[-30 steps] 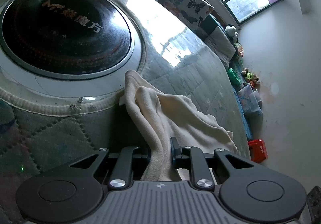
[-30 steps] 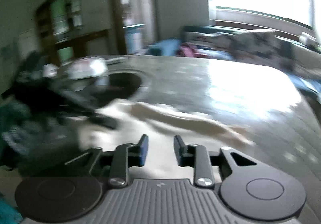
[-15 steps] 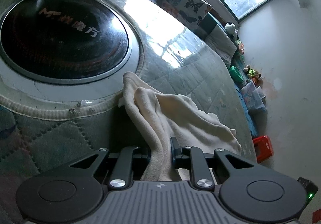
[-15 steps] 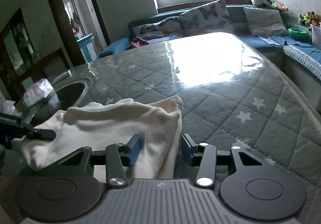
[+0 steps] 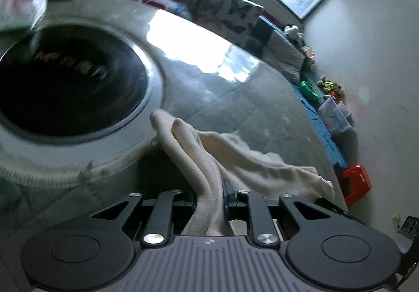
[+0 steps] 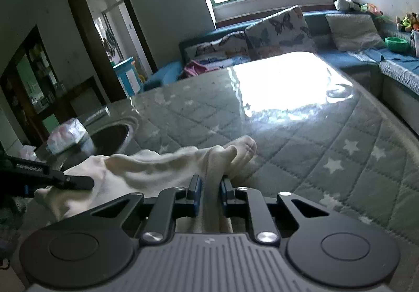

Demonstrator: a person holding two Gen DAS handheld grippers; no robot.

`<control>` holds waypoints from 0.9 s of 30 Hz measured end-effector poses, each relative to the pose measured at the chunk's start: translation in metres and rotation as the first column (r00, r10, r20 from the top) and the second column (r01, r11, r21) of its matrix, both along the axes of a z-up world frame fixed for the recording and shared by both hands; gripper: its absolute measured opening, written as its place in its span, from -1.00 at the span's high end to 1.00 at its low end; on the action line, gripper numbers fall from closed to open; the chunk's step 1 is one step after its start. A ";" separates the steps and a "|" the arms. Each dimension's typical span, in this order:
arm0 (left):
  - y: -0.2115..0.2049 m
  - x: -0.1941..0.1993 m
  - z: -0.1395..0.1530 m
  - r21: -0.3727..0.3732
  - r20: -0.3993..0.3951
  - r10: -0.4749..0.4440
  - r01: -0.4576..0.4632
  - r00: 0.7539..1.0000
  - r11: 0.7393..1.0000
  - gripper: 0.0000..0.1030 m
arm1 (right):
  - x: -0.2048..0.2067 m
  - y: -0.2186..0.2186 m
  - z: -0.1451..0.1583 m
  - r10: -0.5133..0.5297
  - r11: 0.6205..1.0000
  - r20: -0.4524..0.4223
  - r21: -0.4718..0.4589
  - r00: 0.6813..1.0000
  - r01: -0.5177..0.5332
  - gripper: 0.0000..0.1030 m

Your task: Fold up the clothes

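- The left hand-held gripper (image 5: pixel 209 195) is clamped on a bunched fold of the cream garment (image 5: pixel 243 158).
- The right hand-held gripper (image 6: pixel 208 194) pinches another fold of it.
- The garment lies on the quilted counter (image 6: pixel 327 140), just beside the round black cooktop (image 5: pixel 65 88).

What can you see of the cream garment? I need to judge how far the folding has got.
The cream fleecy garment is soft, thick and rumpled, not yet a flat fold. It lies bunched on the grey-green quilted star-print table cover, beside a round black inset plate. The right gripper is shut on one bunched part, the left gripper on another; between them the cloth sags in loose ridges.
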State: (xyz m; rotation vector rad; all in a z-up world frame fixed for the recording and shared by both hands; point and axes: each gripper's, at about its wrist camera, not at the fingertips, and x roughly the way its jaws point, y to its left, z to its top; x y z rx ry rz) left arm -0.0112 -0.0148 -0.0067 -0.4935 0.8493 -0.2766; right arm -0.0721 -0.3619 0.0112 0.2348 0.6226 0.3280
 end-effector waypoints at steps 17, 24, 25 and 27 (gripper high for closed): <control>-0.113 0.030 0.019 0.048 0.062 -0.200 0.197 0.978 0.979 0.68 | -0.021 -0.065 0.044 -0.157 0.975 0.098 -0.144 0.983 0.170 0.75; -0.166 0.044 0.020 0.077 0.065 -0.272 0.267 0.960 0.961 0.68 | -0.021 -0.094 0.048 -0.221 0.953 0.105 -0.185 0.969 0.238 0.75; -0.173 0.046 0.020 0.081 0.065 -0.282 0.277 0.957 0.957 0.68 | -0.020 -0.098 0.048 -0.228 0.951 0.106 -0.190 0.968 0.245 0.75; -0.184 0.048 0.019 0.092 0.065 -0.296 0.289 0.953 0.953 0.68 | -0.019 -0.103 0.047 -0.241 0.946 0.107 -0.198 0.965 0.258 0.75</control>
